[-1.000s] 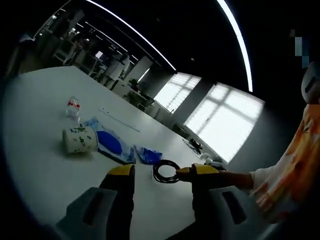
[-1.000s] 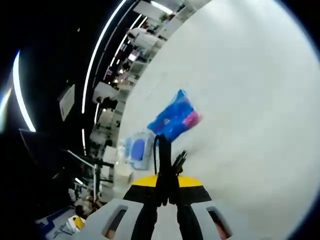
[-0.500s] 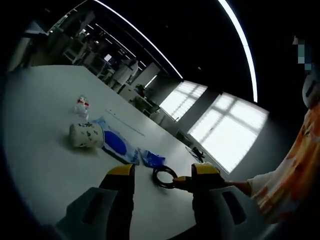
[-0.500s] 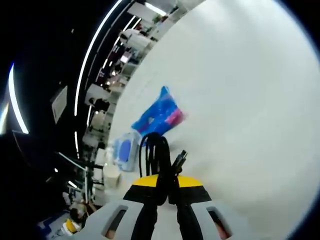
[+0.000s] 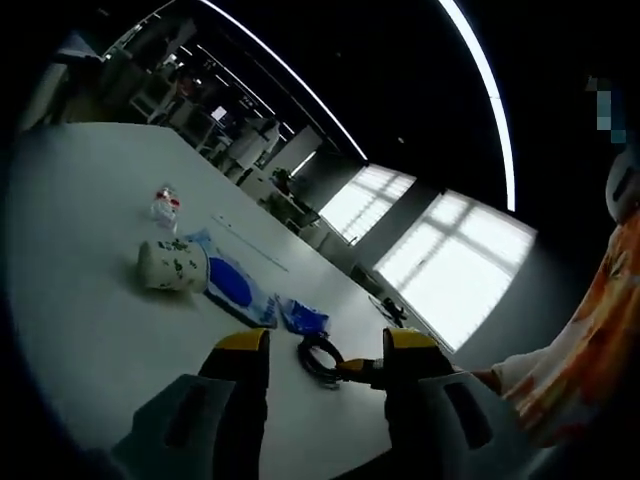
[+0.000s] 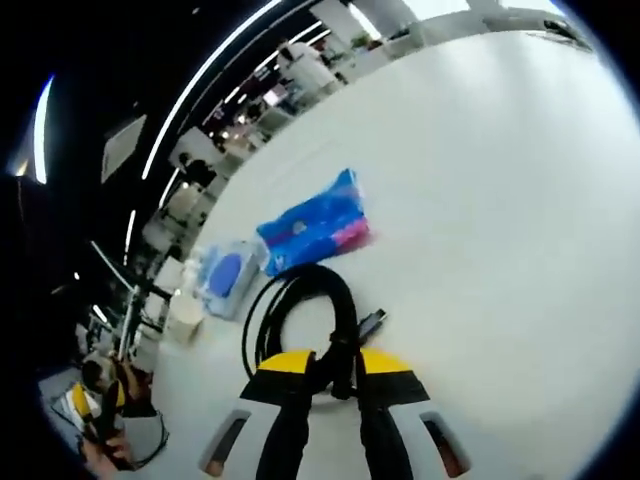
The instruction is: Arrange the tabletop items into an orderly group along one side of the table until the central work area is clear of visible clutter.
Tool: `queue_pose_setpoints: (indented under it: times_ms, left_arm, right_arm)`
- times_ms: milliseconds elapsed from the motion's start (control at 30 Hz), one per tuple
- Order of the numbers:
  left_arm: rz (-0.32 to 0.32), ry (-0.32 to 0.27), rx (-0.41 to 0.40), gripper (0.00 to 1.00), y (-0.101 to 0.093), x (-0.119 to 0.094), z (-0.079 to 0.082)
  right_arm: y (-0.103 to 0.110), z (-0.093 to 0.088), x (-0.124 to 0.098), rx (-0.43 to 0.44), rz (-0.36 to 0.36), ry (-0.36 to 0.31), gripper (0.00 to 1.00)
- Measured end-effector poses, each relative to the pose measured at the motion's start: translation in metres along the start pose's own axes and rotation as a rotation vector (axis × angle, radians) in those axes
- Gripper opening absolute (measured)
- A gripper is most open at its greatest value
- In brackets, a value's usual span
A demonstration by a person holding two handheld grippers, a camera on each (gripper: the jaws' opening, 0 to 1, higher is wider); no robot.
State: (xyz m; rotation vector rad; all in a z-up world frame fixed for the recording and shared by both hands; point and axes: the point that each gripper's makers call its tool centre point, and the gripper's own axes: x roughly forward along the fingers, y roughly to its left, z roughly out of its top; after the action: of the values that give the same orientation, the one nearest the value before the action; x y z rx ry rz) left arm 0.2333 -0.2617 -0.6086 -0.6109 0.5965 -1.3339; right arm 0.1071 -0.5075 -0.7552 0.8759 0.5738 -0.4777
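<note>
In the right gripper view my right gripper (image 6: 335,368) is shut on a coiled black cable (image 6: 296,308), whose loop spreads over the white table (image 6: 480,200) with a plug end (image 6: 371,322) to its right. Just beyond lies a blue and pink packet (image 6: 312,228). My left gripper (image 5: 326,343) is open with nothing between its jaws, low over the table (image 5: 90,330). Past its tips sits the cable coil (image 5: 318,355), next to a small blue packet (image 5: 303,315), and the right gripper's yellow tip (image 5: 358,370) holds the coil.
A white patterned cup (image 5: 172,266) lies on its side beside a blue wipes pack (image 5: 232,285) (image 6: 225,272). A small bottle (image 5: 165,205) stands farther back, near a thin white stick (image 5: 250,245). A person's orange sleeve (image 5: 590,350) is at the right.
The right gripper has brought the cable down, and its loop now lies spread on the table near the blue packet. Both views have shifted with the hands.
</note>
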Motion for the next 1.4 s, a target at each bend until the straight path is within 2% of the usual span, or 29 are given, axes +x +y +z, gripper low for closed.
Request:
queue_pose_setpoints:
  times_ms: [233,367,433,567,700,800,833,867,933,1100,1200,1400]
  left_arm:
    - [-0.009,0.014,0.000,0.44,-0.001,0.002,-0.003]
    - [0.005,0.044,0.023,0.46,0.001,0.003,-0.008]
    - [0.024,0.069,0.068,0.51,0.004,0.004,-0.011]
    - [0.037,0.092,0.095,0.59,0.007,0.007,-0.013]
    - [0.083,0.110,0.161,0.70,0.016,0.008,-0.012]
    - [0.119,0.138,0.202,0.80,0.025,0.008,-0.012]
    - [0.130,0.145,0.208,0.81,0.028,0.007,-0.013]
    - [0.137,0.149,0.205,0.82,0.029,0.007,-0.013]
    - [0.144,0.158,0.202,0.85,0.033,0.007,-0.014]
    - [0.165,0.194,0.219,0.86,0.038,0.003,-0.016]
    - [0.169,0.205,0.227,0.86,0.040,0.001,-0.016]
    - [0.170,0.225,0.231,0.86,0.045,-0.003,-0.015]
  right_arm:
    - [0.003,0.011,-0.004,0.008,0.019,-0.055,0.14]
    - [0.008,0.013,-0.008,-0.006,0.027,-0.076,0.22]
    - [0.009,0.013,-0.010,-0.018,0.031,-0.084,0.26]
    - [0.016,0.012,-0.016,-0.051,0.052,-0.091,0.30]
    - [0.022,0.012,-0.023,-0.109,0.060,-0.102,0.45]
    - [0.026,0.009,-0.027,-0.145,0.067,-0.097,0.51]
    - [0.027,0.008,-0.029,-0.140,0.075,-0.095,0.52]
    - [0.032,0.004,-0.032,-0.093,0.093,-0.086,0.54]
    - [0.037,0.006,-0.037,-0.055,0.113,-0.121,0.59]
    - [0.042,0.001,-0.049,-0.047,0.111,-0.144,0.63]
    - [0.046,-0.003,-0.058,-0.004,0.119,-0.165,0.65]
    - [0.047,-0.015,-0.072,0.015,0.104,-0.180,0.65]
